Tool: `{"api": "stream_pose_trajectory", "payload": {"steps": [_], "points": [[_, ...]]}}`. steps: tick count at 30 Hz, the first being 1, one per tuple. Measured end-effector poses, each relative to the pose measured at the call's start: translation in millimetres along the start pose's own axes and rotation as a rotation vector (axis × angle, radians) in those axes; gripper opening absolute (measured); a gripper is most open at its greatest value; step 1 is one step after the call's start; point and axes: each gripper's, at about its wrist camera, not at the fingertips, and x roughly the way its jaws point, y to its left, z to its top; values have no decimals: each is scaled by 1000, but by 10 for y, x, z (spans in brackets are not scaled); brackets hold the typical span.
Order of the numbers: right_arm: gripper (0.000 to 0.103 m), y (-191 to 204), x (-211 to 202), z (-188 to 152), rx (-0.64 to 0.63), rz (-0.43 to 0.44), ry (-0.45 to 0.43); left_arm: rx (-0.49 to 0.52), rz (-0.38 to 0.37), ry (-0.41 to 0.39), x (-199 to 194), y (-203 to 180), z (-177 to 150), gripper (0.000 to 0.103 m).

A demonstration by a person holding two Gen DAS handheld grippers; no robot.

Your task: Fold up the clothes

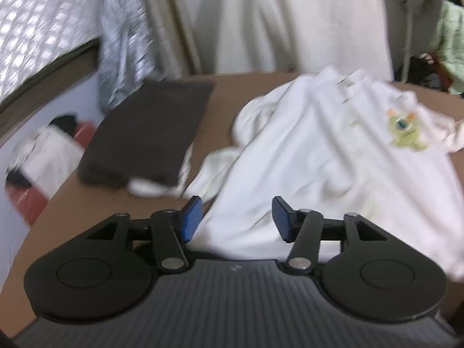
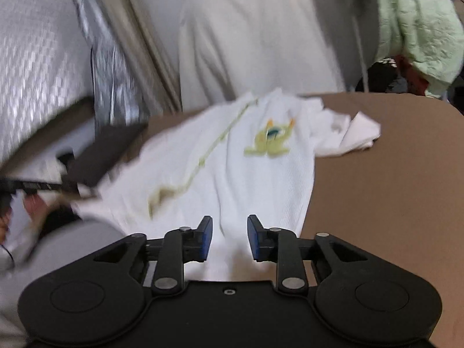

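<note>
Rumpled white ribbed shirt [image 2: 232, 174], embroidered.

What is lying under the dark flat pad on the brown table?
A bit of white cloth sticks out from under the near edge of the dark flat pad on the brown table. The pad covers the rest, so how far the cloth reaches underneath cannot be seen.

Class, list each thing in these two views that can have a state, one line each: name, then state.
Left gripper: open, over the shirt's near edge, holding nothing.
Right gripper: open, white cloth seen between the pads, not pinched.
Shirt: spread on the table, front up, rumpled, not yet folded.
Sleeve: bunched, lying out to the side.
Dark garment: folded flat, beside the shirt.
Table: bare brown top at right.
</note>
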Motion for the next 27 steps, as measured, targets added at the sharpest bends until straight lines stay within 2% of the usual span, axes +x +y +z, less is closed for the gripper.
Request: {"api": "stream_pose_trajectory", "payload": {"steps": [2, 4, 6, 9, 11, 12, 14, 17, 18, 21, 24, 27], "points": [[40, -50, -134, 244, 13, -12, -3, 32, -72, -4, 1, -202, 321, 57], [40, -100, -233, 551, 30, -33, 16, 132, -151, -39, -56, -485, 627, 59], [40, -158, -312, 992, 52, -7, 52, 246, -156, -69, -193, -821, 865, 60], [41, -251, -379, 1634, 117, 33, 113, 351, -156, -97, -370, -1253, 1167, 67], [46, -323, -413, 2036, 169, 53, 188, 439, -178, -90, -452, -1526, 1278, 70], [48, -358, -439, 2209, 189, 46, 214, 475, -178, -85, -487, -1651, 1297, 70], [59, -423, -444, 2453, 192, -36, 215, 519, -188, -90, -536, -1882, 1341, 71], [59, -585, -307, 2523, 225, -117, 157, 442, -223, -110, -421, -2111, 1445, 73], [59, -647, -239, 2482, 225, -132, 121, 399, -239, -90, -295, -2186, 1466, 73], [58, -925, 66, 2094, 208, -171, 7, 277, -286, -26, 109, -2407, 1511, 73], [58, -1184, 485, 1835, 144, -293, 125, 195, -315, 31, 539, -2614, 1416, 73], [58, -1517, 714, 1714, 202, -293, 171, 181, -358, 63, 904, -2785, 1225, 73]]}}
